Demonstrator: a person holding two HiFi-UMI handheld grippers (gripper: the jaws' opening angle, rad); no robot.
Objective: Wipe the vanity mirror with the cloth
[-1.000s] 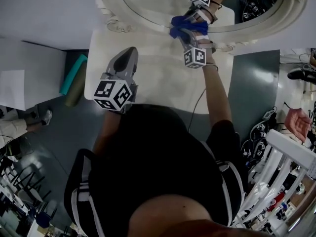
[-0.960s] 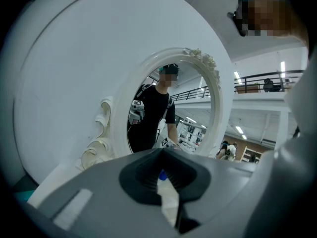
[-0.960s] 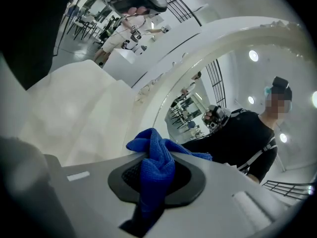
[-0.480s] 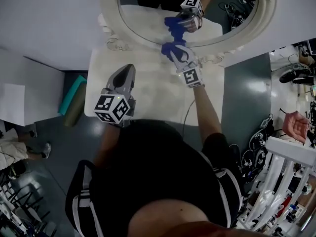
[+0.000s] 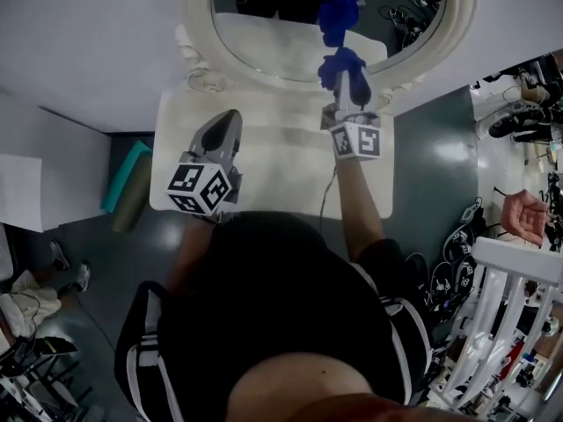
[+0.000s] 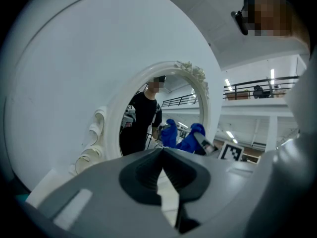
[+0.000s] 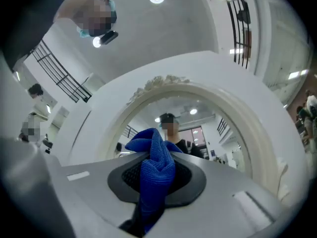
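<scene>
two grippers, taking the head view first: clamping the blue cloth (image 5: pixel 342 60) in the right gripper (image 5: pixel 345 76); pointing it up at the lower rim of the vanity mirror (image 5: pixel 264 38), over the back edge of the white vanity top (image 5: pixel 281 161); doubling the cloth as a blue reflection higher in the glass, apart from the real one; not showing clearly whether cloth and glass are touching; hanging the left gripper (image 5: pixel 229 120) over the near left part of the top, well apart from the cloth, aiming toward the ornate white frame (image 5: pixel 195 33).

moving to the left gripper view: pressing the fingers of the left gripper (image 6: pixel 162 151) together with nothing between them; facing the oval mirror (image 6: pixel 141 133) from the side; catching the cloth (image 6: pixel 192 139) and its reflection side by side at the glass's lower right.

ending with the right gripper view: squeezing the fingers of the right gripper (image 7: pixel 157 175) on the cloth (image 7: pixel 156 162), bunching it up above the tips; looking straight into the mirror (image 7: pixel 213 133), ringed by the frame (image 7: pixel 247 118).
</scene>
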